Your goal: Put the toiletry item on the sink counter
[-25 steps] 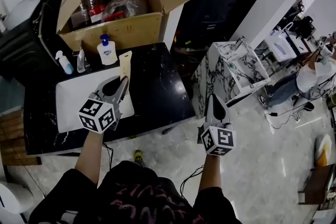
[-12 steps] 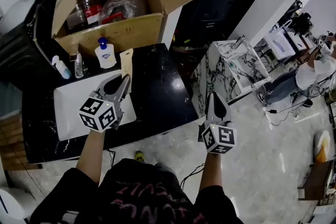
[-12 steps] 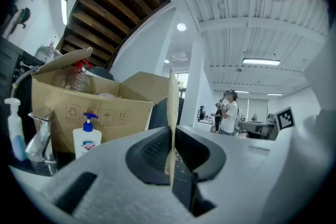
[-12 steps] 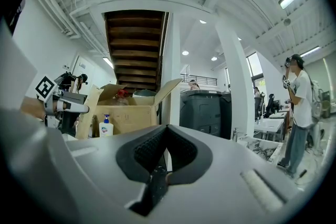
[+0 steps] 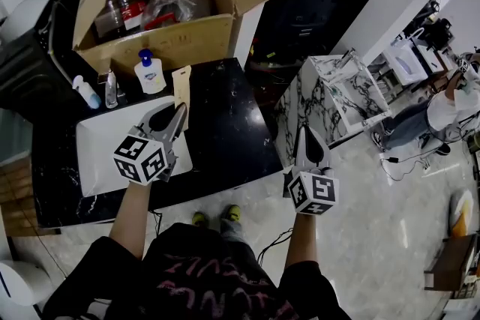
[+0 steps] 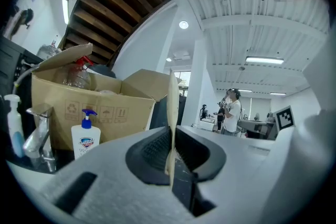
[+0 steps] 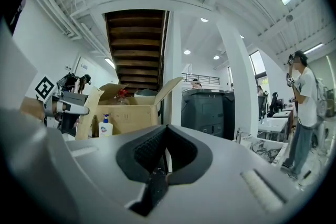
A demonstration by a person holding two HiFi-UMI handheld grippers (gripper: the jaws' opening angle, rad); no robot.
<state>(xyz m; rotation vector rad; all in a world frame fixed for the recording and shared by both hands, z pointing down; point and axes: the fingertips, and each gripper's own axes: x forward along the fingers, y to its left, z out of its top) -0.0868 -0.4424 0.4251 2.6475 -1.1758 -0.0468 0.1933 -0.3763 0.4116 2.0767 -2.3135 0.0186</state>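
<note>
When you look down from the head view, the left gripper [image 5: 178,113] holds a flat tan pack [image 5: 181,85] upright over the black tabletop [image 5: 225,127]. The pack is near the back edge, beside the soap bottle [image 5: 148,73], so it looks ready to be set down. The right gripper [image 5: 307,133] hangs past the tabletop's right edge, out of the way. In the left gripper view, the fingers [image 6: 153,148] pinch the pack tight. In the right gripper view, the fingers [image 7: 148,150] are pressed together on nothing.

Box [image 5: 161,7] at desk's [image 5: 225,131] far edge; pump bottle [image 5: 150,73] before it, faucet [image 5: 111,90] leftward, my held packet [image 5: 181,86] rightward; sink [image 5: 97,150] nearer me.
</note>
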